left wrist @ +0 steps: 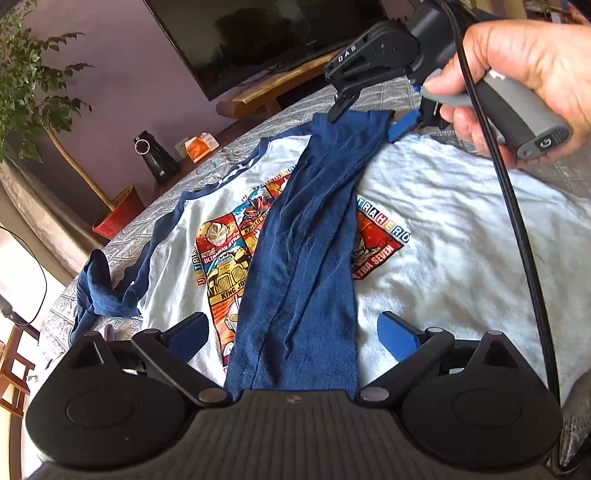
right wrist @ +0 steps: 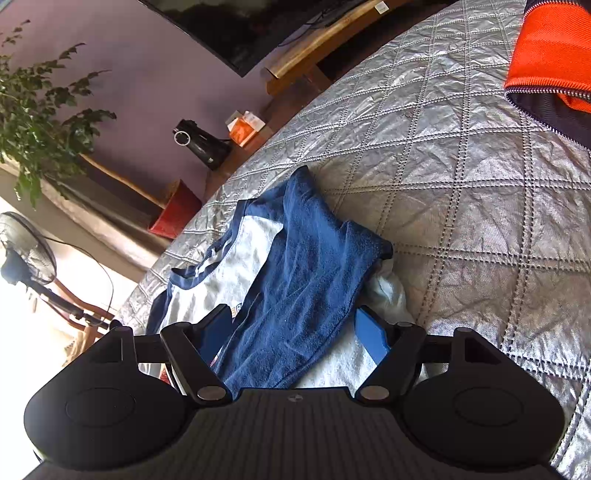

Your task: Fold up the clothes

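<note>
A white shirt (left wrist: 443, 221) with navy sleeves and a colourful print lies flat on the grey quilted bed (right wrist: 461, 166). One navy sleeve (left wrist: 306, 258) is folded across its chest. My left gripper (left wrist: 291, 332) is open, its jaws either side of the sleeve's near end. My right gripper (left wrist: 364, 122) is open over the sleeve's far end, held by a hand. In the right wrist view the right gripper (right wrist: 295, 332) is open above the navy sleeve (right wrist: 306, 266). The other sleeve (left wrist: 99, 291) lies crumpled at the left.
An orange and navy garment (right wrist: 550, 66) lies on the bed at the far right. Past the bed's edge stand a black speaker (left wrist: 155, 155), a red pot (left wrist: 118, 210) with a plant, a fan (right wrist: 26, 251) and a TV (left wrist: 258, 33).
</note>
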